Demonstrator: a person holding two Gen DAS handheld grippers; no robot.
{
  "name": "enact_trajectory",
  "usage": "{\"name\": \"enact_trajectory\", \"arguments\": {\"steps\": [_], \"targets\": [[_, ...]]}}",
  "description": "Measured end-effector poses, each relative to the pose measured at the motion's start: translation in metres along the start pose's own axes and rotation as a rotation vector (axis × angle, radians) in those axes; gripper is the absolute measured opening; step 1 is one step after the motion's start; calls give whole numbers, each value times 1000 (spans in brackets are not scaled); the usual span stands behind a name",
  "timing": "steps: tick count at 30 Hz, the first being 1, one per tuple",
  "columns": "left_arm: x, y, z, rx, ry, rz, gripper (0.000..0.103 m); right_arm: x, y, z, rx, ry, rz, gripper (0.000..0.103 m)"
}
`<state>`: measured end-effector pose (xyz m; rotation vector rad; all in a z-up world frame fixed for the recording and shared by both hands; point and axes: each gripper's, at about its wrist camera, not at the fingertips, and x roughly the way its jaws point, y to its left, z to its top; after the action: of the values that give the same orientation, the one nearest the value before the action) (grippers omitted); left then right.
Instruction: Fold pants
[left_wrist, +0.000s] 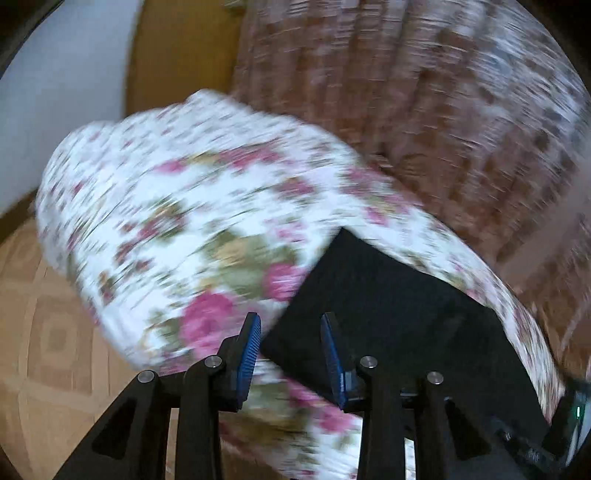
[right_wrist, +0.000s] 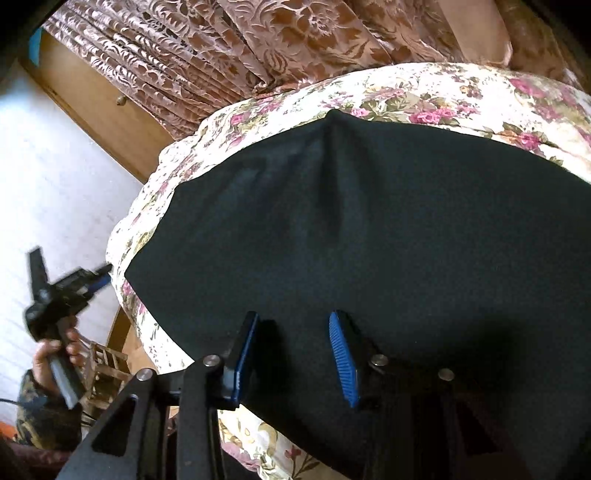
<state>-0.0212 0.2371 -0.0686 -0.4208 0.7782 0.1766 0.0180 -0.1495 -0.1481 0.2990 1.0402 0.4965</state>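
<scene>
Pants (right_wrist: 369, 229) dark, spread on the floral bed (right_wrist: 406, 96) | right gripper (right_wrist: 295, 354) directly over them, nearer, jaws apart, empty | left gripper (left_wrist: 291, 350) at their lower-left corner, parted, empty

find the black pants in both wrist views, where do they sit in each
Left wrist view: the black pants lie lower right of centre, a corner reaching between the left hand-held gripper fingers, on the floral cover.
Right wrist view: the pants fill the centre and right, under the right hand-held gripper.
Shared landmark: the floral cover beneath the pants, with the brown patterned curtain behind it.
</scene>
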Motion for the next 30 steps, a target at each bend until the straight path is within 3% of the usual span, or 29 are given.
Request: {"name": "enact_trajectory", "arguments": {"steps": [2,4,6,9,13,16,19,30], "targets": [[1,-26,-4,71,2,-59,34,0,1,0,-4,-5,-3,41],[13,-50,-17,142,57,-92,34,-1,1,-1,-1,-10,-1,41],[26,-63,-29,192,96,-86,34,-3,-1,-2,10,-16,8,41],[55,-73,-53,244,199,-19,34,-5,-4,-2,22,-21,23,41],[50,-80,-58,274,162,4,34,-7,-6,-3,23,-23,32,41],[36,-88,-54,281,129,-28,34,-9,-5,-2,20,-22,29,41],[19,-104,-50,322,89,-55,34,-21,-1,1,18,-52,21,53],[2,-174,-58,472,63,-181,34,-82,-26,-3,75,-174,-104,54]]}}
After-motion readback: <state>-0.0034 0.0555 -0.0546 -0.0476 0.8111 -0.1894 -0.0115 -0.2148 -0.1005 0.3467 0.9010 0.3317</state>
